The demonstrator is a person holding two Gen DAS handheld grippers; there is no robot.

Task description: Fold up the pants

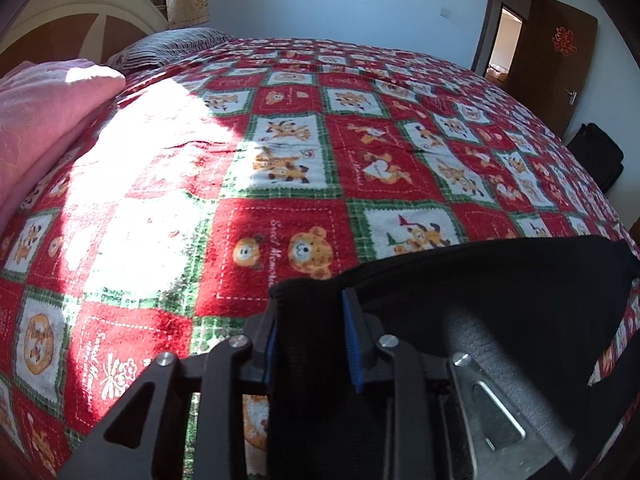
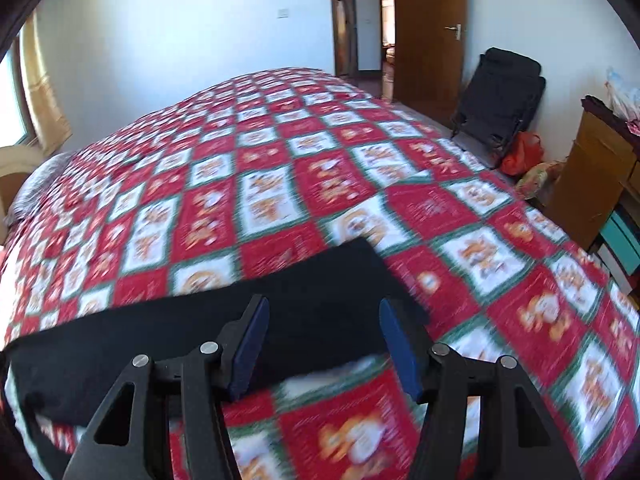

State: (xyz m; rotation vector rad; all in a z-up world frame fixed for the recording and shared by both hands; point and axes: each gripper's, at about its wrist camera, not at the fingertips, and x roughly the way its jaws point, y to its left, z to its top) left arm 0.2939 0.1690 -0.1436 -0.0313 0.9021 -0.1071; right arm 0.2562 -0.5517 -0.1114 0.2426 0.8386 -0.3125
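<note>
The black pants (image 1: 500, 280) lie on a red, white and green patterned bedspread (image 1: 280, 140). My left gripper (image 1: 310, 320) is shut on a thick bunched edge of the pants, with black cloth between its blue pads. In the right wrist view the pants (image 2: 200, 320) stretch as a long black band across the bed from the lower left. My right gripper (image 2: 324, 320) is open, its blue pads wide apart just above the right end of the pants, holding nothing. That view is motion-blurred.
A pink duvet (image 1: 44, 120) and a striped pillow (image 1: 168, 48) lie at the bed's head. A black folding chair (image 2: 500, 96), an orange bag (image 2: 524, 152), a wooden cabinet (image 2: 592, 168) and an open wooden door (image 2: 428, 28) stand beyond the bed's right side.
</note>
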